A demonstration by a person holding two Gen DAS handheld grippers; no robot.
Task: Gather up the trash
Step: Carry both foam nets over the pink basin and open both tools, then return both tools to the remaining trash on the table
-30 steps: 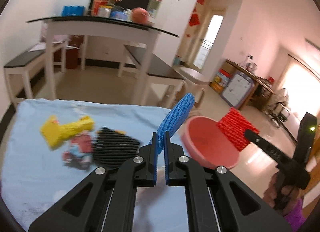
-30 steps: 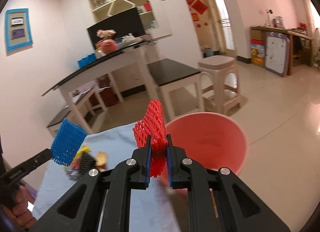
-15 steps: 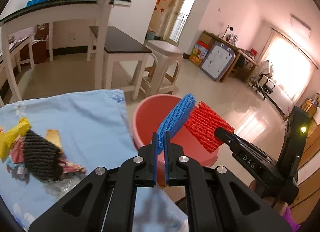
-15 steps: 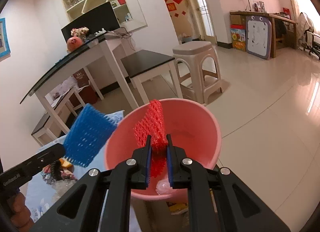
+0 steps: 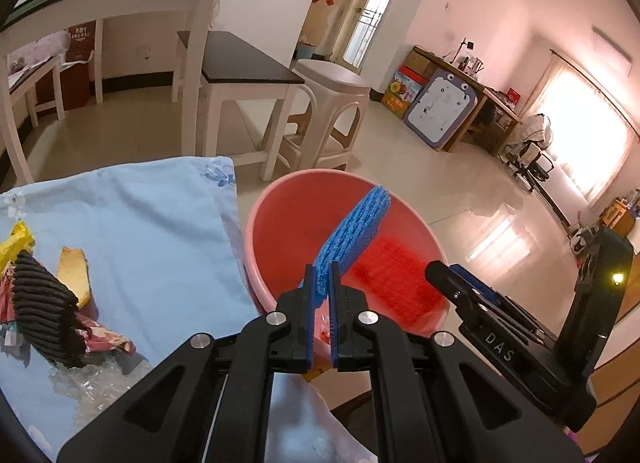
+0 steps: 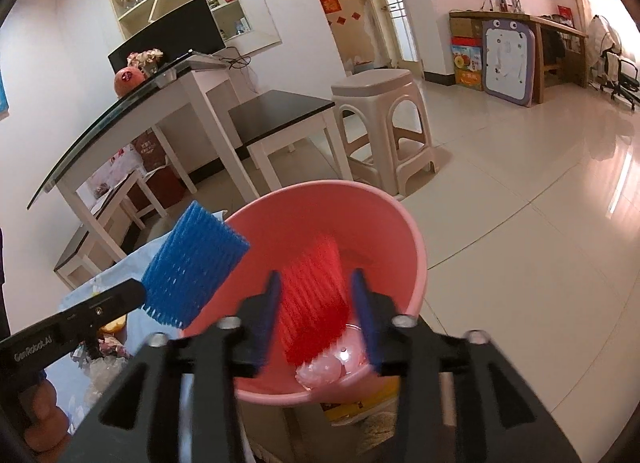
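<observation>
Cloth [image 5: 132, 223] in pale blue covered the table at the left, and just beside its right edge stood a pink bucket [image 5: 280, 199], the largest of the task's things. Half a second earlier the bucket had sat a little further off in both wrist views; now it filled the middle of each. The right gripper [image 6: 316, 303] hung over the bucket with its fingers spread wide apart, whereas a moment before they had been pinched together on the red foam net [image 6: 314, 303]. That red net, blurred, now lay loose between the parted fingers without touching either, inside the bucket's mouth, above a clear plastic piece [image 6: 332, 363] at the bottom. The left gripper [image 5: 322, 283] was closed on the blue foam net [image 5: 352, 235], as it had been before, with the net sticking up over the near rim of the bucket. Back on the cloth, well apart from the bucket, lay a black foam net [image 5: 44, 311], a yellow wrapper [image 5: 18, 239], an orange scrap [image 5: 74, 275] and crumpled clear plastic [image 5: 84, 379], smallest and hardest to make out.
</observation>
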